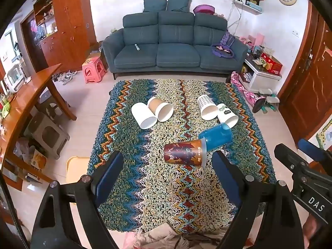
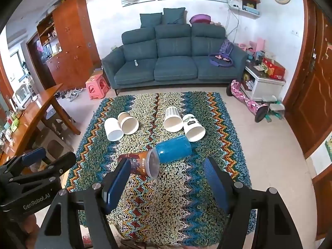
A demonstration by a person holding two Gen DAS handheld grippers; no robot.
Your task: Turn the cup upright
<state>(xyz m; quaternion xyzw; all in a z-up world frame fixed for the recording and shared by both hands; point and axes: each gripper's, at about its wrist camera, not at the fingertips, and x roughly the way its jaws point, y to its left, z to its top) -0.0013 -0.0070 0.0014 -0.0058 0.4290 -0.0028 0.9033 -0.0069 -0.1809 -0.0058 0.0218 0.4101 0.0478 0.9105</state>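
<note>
Lying on its side on the rug (image 1: 145,186), the brown patterned cup (image 1: 182,153) sits just ahead of the left gripper (image 1: 167,164), between its wide-open, empty fingers, touching the blue cup (image 1: 217,137). From the right wrist, the brown patterned cup (image 2: 137,162) lies beside the left fingertip of the right gripper (image 2: 166,167), equally wide open and empty.

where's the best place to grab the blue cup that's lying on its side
Probably across the blue cup's mid-body from above, fingers straddling its round sides. It lies tipped on the rug, its mouth against the brown printed cup, so approach with the open right tool.
</note>
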